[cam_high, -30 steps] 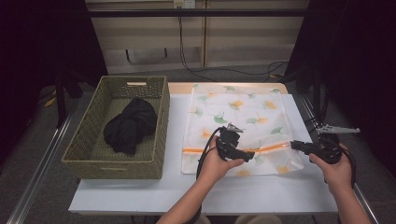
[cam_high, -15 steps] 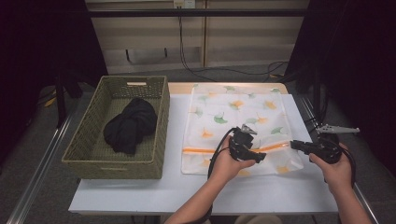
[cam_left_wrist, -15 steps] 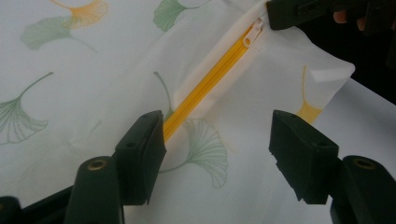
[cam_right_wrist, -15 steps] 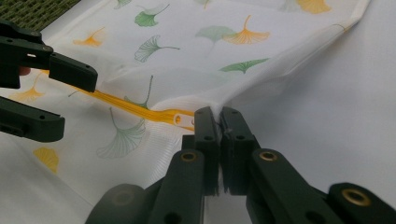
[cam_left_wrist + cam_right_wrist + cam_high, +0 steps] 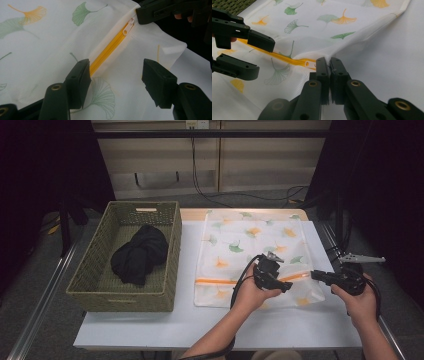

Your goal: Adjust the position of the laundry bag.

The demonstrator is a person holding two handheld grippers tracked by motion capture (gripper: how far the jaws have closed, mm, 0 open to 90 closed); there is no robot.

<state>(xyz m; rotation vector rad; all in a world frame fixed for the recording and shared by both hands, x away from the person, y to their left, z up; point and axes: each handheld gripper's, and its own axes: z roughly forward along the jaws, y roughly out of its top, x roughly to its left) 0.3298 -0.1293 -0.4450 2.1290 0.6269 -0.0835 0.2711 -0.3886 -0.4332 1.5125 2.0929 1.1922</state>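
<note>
High view puts the white laundry bag [image 5: 250,250], printed with green and orange leaves, flat on the white table [image 5: 150,325] at centre frame, just right of the woven basket [image 5: 172,250] that holds a dark bundle of cloth [image 5: 137,255]. An orange zipper [image 5: 220,281] crosses the bag's lower part.

Your left gripper [image 5: 272,281] sits over that zipper, a little right of centre. Its jaws have just been closing, yet in the left gripper view they stand apart with the zipper line [image 5: 107,51] and bag fabric lying between them; the pads do not press on anything. The white zipper pull [image 5: 128,27] lies in the upper middle of that view, right by the other gripper's tip.

Your right gripper [image 5: 320,275] is at the right edge of the bag. In the right gripper view its jaws [image 5: 329,65] are pinched together on the bag's fabric beside the zipper's end, lifting the cloth into a small ridge.
</note>
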